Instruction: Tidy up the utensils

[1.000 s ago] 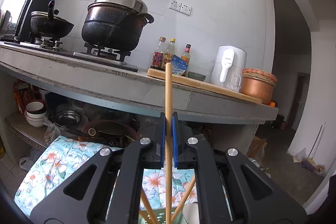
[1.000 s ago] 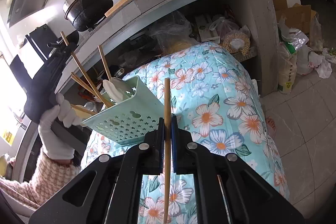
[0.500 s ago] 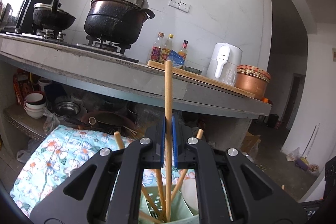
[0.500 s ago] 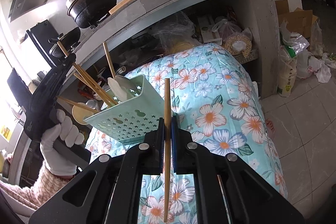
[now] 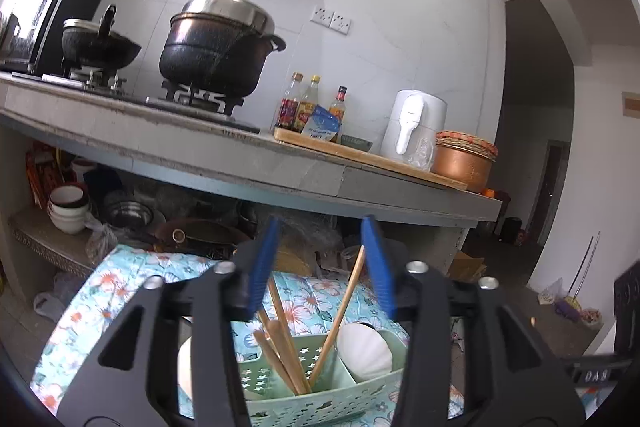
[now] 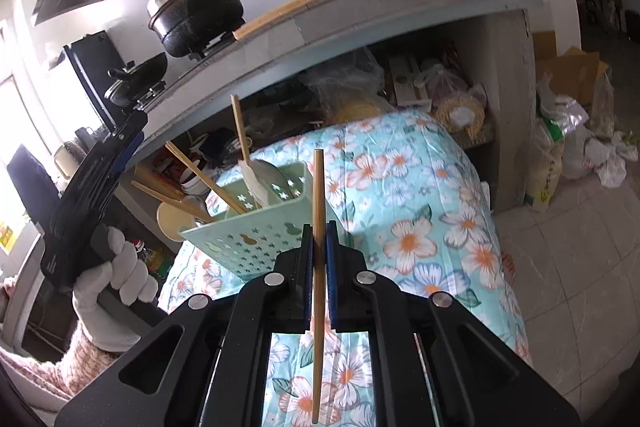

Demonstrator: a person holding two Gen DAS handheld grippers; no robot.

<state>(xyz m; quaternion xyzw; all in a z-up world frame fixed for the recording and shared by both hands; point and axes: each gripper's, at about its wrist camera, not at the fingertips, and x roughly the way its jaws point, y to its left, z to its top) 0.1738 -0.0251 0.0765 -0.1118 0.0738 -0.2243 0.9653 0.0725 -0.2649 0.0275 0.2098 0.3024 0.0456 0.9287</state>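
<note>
The right tongs [image 6: 316, 259] pinch a chopstick [image 6: 318, 195] standing upright; the basket [image 6: 256, 227] sits just up-left. The left tongs [image 5: 320, 263] gape wide above it.

Three sauce bottles [image 5: 310, 105], two pots [image 5: 216, 47], one utensil basket [image 5: 320, 393], two grippers [image 5: 320, 267].

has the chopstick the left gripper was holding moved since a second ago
Yes. The left gripper has opened, and the chopstick has dropped into the green caddy, no longer standing up across the counter edge.
</note>
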